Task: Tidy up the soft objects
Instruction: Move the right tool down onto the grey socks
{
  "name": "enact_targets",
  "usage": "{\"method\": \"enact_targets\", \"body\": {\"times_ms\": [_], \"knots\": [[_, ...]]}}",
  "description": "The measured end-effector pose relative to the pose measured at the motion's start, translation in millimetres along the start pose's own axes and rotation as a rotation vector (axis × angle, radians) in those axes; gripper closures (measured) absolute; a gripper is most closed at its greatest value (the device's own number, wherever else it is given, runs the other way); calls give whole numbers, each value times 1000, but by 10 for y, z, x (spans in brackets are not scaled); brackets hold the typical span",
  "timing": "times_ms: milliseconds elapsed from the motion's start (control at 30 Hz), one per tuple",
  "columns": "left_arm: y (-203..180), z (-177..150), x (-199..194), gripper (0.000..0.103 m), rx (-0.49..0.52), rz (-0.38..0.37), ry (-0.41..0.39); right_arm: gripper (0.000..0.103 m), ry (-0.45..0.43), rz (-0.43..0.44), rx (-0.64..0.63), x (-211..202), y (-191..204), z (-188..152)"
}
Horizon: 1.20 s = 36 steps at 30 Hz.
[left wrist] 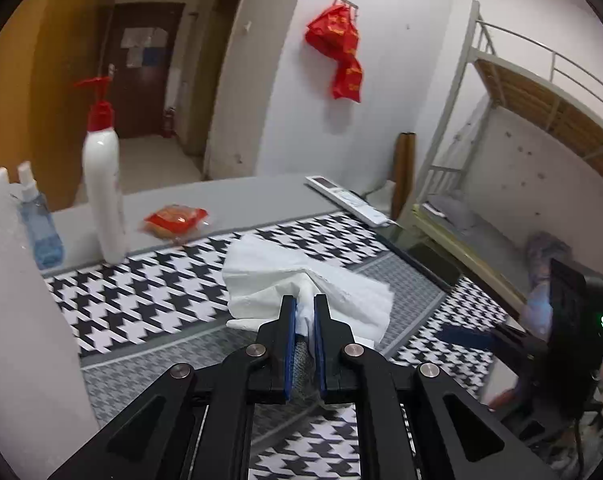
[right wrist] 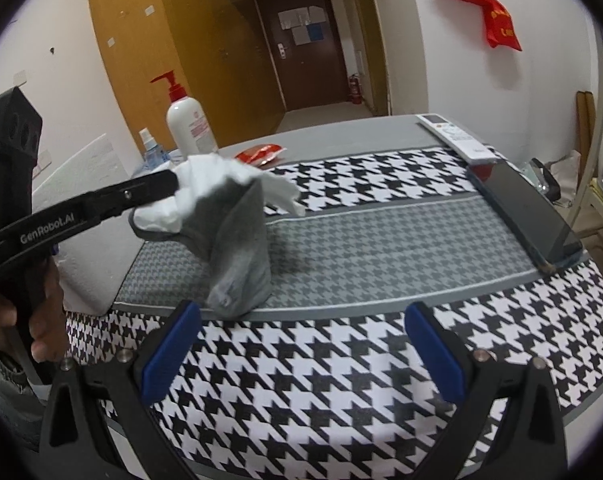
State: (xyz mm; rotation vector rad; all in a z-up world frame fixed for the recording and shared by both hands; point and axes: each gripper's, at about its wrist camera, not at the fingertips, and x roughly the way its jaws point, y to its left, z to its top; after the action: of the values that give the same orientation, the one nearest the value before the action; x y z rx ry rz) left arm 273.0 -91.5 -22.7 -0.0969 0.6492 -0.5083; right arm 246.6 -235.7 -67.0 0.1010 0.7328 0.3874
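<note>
My left gripper [left wrist: 304, 302] is shut on a white tissue [left wrist: 301, 280] together with a grey sock [left wrist: 303, 364], which shows between its blue pads. In the right wrist view the left gripper [right wrist: 173, 184] comes in from the left and holds the tissue [right wrist: 221, 176] and the grey sock [right wrist: 237, 256] lifted, with the sock's toe touching the houndstooth cloth [right wrist: 341, 360]. My right gripper [right wrist: 301, 344] is open and empty, low over the cloth in front of the sock.
A white pump bottle [right wrist: 189, 124], a small blue spray bottle [left wrist: 37, 220] and a red snack packet [left wrist: 175, 220] stand at the back. A white remote [right wrist: 457, 136] and a dark phone [right wrist: 529, 208] lie at the right edge. A bunk bed [left wrist: 521, 140] stands beyond.
</note>
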Motion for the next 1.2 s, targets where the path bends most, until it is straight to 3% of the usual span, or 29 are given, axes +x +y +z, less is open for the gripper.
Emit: {"method": "enact_targets", "body": {"times_ms": [100,300,367,433,467,500,533,633,900,1100,1200], "knots": [[-11,-9,28,94,-18,-47,19,0,11,35,-26,72,91,38],[-15,-39,76,94,-19,-45,39,3,47,83,-22,265,146,63],[-18,-49,80,94,-15,-49,46,14,69,90,-21,334,158,79],[-21,-49,72,94,-13,-44,40,43,93,89,-19,399,161,90],[-15,-48,69,94,-11,-36,35,51,104,86,-17,424,157,90],[-5,-44,64,94,-10,-24,28,70,121,81,-9,453,140,80],[22,-42,63,94,-17,-17,23,79,131,75,-1,469,120,71],[99,-42,84,94,-39,21,22,91,137,64,17,438,52,37],[170,-22,28,94,-41,95,-19,93,132,-85,106,167,-373,-104],[88,-89,164,94,2,116,37,92,115,-136,130,-33,-508,-112],[73,-129,243,93,23,146,70,87,119,-162,95,-18,-464,-96]]}}
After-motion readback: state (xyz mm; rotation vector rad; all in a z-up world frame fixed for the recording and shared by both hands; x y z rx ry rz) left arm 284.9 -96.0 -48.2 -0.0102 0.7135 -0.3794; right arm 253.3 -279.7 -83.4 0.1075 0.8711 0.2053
